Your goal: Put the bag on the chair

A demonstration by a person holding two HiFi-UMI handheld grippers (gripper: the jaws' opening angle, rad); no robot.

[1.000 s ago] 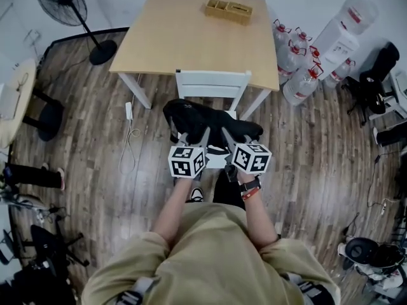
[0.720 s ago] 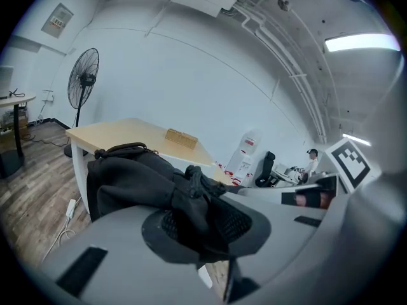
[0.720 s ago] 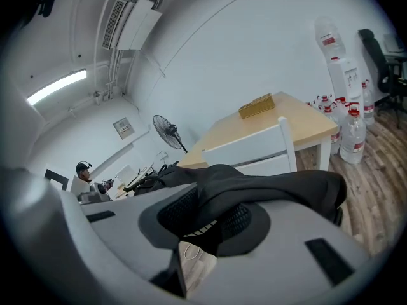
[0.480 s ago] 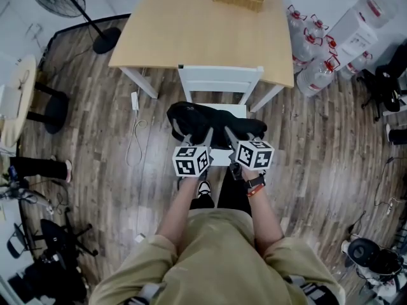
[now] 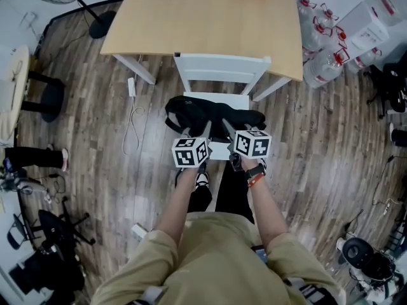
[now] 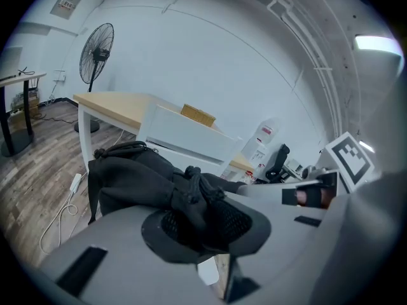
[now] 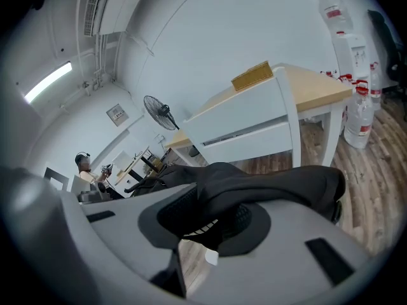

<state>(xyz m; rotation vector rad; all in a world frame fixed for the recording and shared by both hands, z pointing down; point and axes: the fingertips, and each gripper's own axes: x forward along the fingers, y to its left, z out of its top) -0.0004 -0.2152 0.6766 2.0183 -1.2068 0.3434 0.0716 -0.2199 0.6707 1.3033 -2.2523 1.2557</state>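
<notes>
The table [image 5: 203, 24] stands right behind the chair [image 5: 221, 75], and the white chair's back is tucked up to the table's near edge. A fan [image 6: 96, 53] stands well off to the chair's left, past the table's corner. A cluster of water bottles [image 5: 324, 62] sits on the floor to the chair's right.

The black bag [image 5: 210, 114] is spread across the chair's seat, wider than the seat and overhanging it on both sides. I can't tell whether it rests on the seat or hangs just above it. A bare strip of seat shows behind the bag, toward the chair's back.

The person stands at the chair's front with both grippers over the seat's front edge. The left gripper [image 5: 196, 133] is clamped on a bunched, knotted fold of the bag's cloth, with the rest of the bag sagging away toward the chair's left side. The right gripper [image 5: 237, 131] is pinched on a smooth flap of the bag at the chair's right side, with a zip showing between its jaws.

A small wooden box [image 6: 198, 114] lies on the table beyond the chair's back. A white cable [image 5: 132, 122] loops on the floor left of the chair.
</notes>
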